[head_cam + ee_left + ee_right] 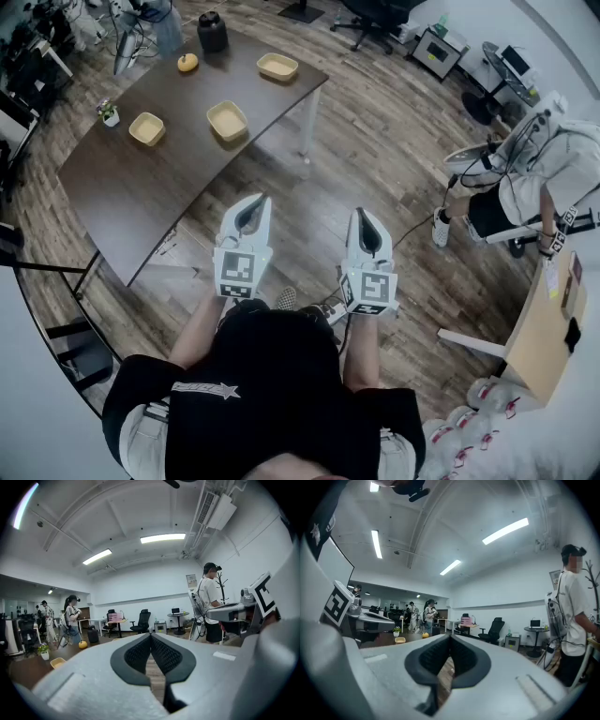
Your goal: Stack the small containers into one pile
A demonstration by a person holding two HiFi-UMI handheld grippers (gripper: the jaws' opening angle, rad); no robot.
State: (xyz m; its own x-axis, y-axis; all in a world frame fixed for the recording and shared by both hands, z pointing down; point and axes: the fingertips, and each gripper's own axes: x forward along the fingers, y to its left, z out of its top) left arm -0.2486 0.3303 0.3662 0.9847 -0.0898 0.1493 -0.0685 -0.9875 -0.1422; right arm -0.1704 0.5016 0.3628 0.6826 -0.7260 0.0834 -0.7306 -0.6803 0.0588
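Both tools are hanging over the floor short of the surface (131,192), with the left tool (253,211) and right tool (364,225) each fully closed and gripping nothing. Left container (147,128), middle container (227,120) and far container (277,66) are sitting well apart on it, unstacked. Judging by that, stacking isn't starting yet and all of it is waiting; a dark jar (213,32), an orange item (187,63) and a small plant (110,113) are sharing the surface.
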